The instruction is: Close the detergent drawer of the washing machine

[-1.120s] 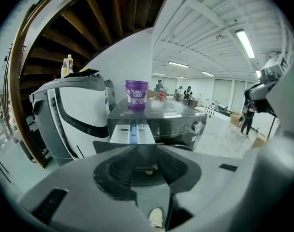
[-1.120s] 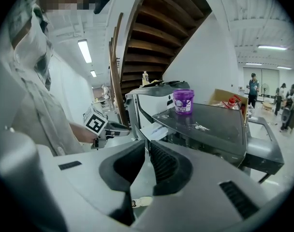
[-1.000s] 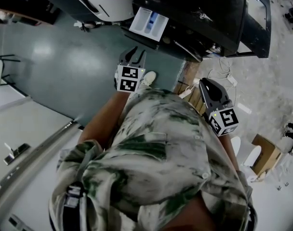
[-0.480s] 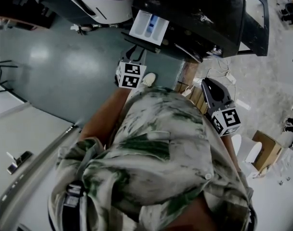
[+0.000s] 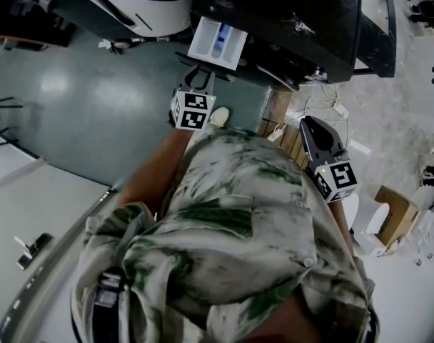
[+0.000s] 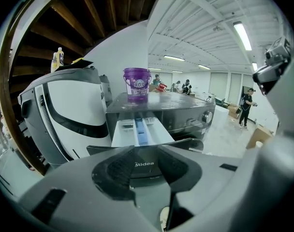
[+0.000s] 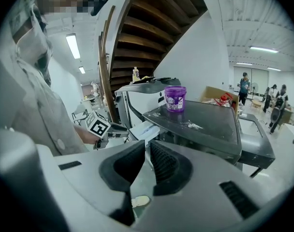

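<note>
Holding my right claw (image 7: 147, 153) back with its jaws drawn together on nothing, I have the left claw (image 6: 146, 164) spread wide and empty, near the front of the drawer (image 6: 139, 132). That drawer still sticks well out of the washing machine (image 6: 185, 111), below the purple tub (image 6: 137, 83) on top, so the whole push is yet to do.
</note>
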A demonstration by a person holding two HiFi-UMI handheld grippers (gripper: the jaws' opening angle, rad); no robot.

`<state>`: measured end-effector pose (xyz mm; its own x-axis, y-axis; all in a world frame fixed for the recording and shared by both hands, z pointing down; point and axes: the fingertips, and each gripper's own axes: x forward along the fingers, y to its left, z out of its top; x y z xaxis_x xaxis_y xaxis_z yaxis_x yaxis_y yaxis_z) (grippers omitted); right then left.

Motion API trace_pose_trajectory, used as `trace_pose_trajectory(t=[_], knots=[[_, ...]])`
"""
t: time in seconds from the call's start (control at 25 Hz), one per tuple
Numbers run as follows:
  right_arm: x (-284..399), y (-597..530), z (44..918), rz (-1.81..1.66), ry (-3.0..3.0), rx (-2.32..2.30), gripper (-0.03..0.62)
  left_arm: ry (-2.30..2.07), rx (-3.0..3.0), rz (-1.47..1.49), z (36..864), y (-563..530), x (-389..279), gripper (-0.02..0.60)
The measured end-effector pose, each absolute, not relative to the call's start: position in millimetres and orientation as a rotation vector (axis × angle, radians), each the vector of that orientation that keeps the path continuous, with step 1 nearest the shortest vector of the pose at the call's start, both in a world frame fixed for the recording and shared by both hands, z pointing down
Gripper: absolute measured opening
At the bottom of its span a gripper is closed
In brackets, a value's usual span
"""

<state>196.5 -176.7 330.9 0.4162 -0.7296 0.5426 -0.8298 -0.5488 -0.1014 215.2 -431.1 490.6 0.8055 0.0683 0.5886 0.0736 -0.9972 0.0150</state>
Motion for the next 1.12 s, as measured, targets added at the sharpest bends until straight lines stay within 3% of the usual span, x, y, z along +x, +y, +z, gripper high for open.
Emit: trace_pose_trajectory(t=[1.12], knots=[[216, -176, 334, 0.832, -1.343, 2.516, 0.055, -0.055, -2.947, -0.987, 500, -437, 230, 0.156]])
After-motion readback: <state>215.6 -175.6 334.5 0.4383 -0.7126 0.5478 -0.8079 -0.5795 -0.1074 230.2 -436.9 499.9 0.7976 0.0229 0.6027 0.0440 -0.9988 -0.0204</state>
